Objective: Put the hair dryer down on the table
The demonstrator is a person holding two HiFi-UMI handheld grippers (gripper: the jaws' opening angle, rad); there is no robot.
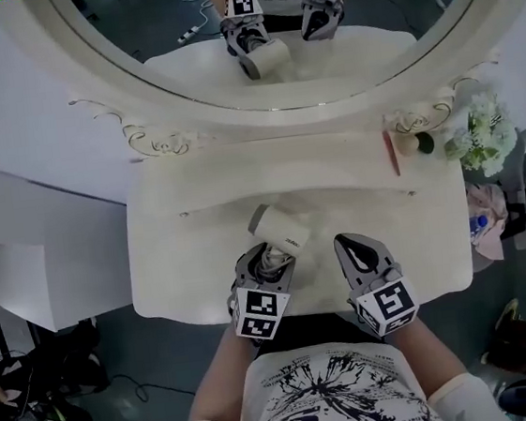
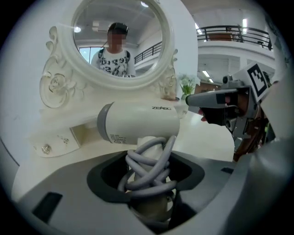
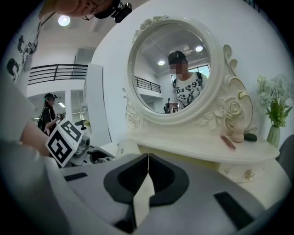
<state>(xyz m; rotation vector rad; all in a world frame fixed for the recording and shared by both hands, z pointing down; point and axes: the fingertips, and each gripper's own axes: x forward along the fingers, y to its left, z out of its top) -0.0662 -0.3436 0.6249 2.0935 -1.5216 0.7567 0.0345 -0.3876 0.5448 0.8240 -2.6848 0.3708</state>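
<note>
A cream hair dryer (image 1: 279, 228) with a grey cord wound round its handle sits over the front middle of the white dressing table (image 1: 408, 245). My left gripper (image 1: 266, 257) is shut on that wrapped handle, with the barrel lying crosswise above the jaws. The left gripper view shows the barrel (image 2: 138, 123) and the cord coils (image 2: 149, 172) filling the gap between the jaws. I cannot tell whether the dryer touches the tabletop. My right gripper (image 1: 348, 243) hovers just to its right, shut and empty, with its jaw edges meeting (image 3: 148, 158). The dryer's barrel (image 3: 126, 148) shows at the left in the right gripper view.
A round framed mirror (image 1: 270, 25) stands behind a raised shelf (image 1: 268, 171). On the shelf's right end lie a reddish stick (image 1: 392, 154) and a small dark object (image 1: 425, 143), with white flowers (image 1: 481, 137) beside them. The person's torso is at the table's front edge.
</note>
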